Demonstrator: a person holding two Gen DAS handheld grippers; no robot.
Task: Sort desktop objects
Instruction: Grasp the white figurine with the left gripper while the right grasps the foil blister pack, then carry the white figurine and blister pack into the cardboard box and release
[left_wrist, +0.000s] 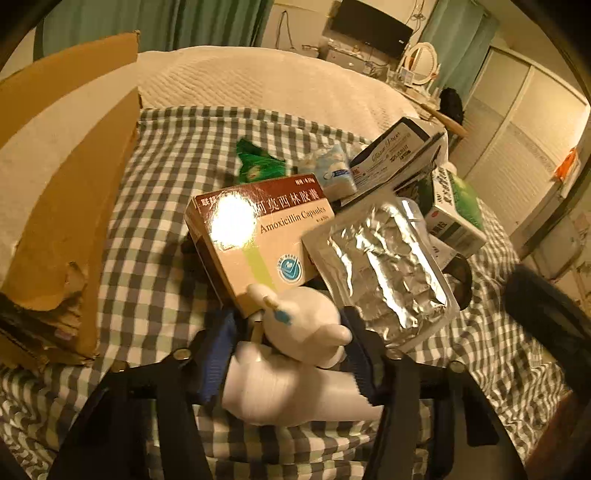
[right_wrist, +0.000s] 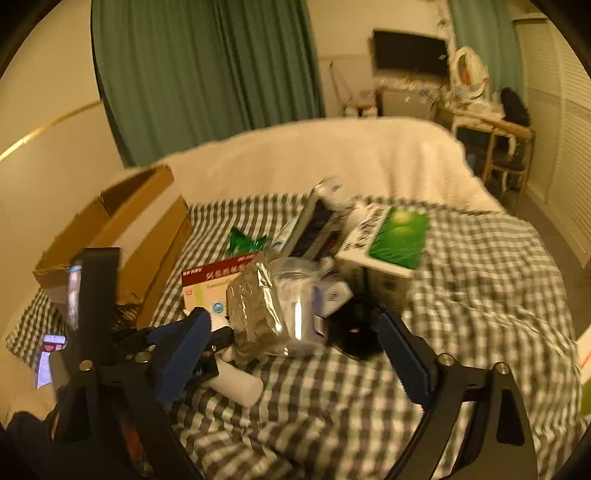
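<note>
Your left gripper (left_wrist: 291, 354) was clamped on the white spray bottle (left_wrist: 295, 365), which lay crosswise between its jaws, nozzle toward the medicine box (left_wrist: 258, 236) just ahead. Your right gripper (right_wrist: 291, 354) stood wide and empty, the foil pack (right_wrist: 255, 306) and clear jar (right_wrist: 295, 306) just beyond its jaws, nearer it than the left.
</note>
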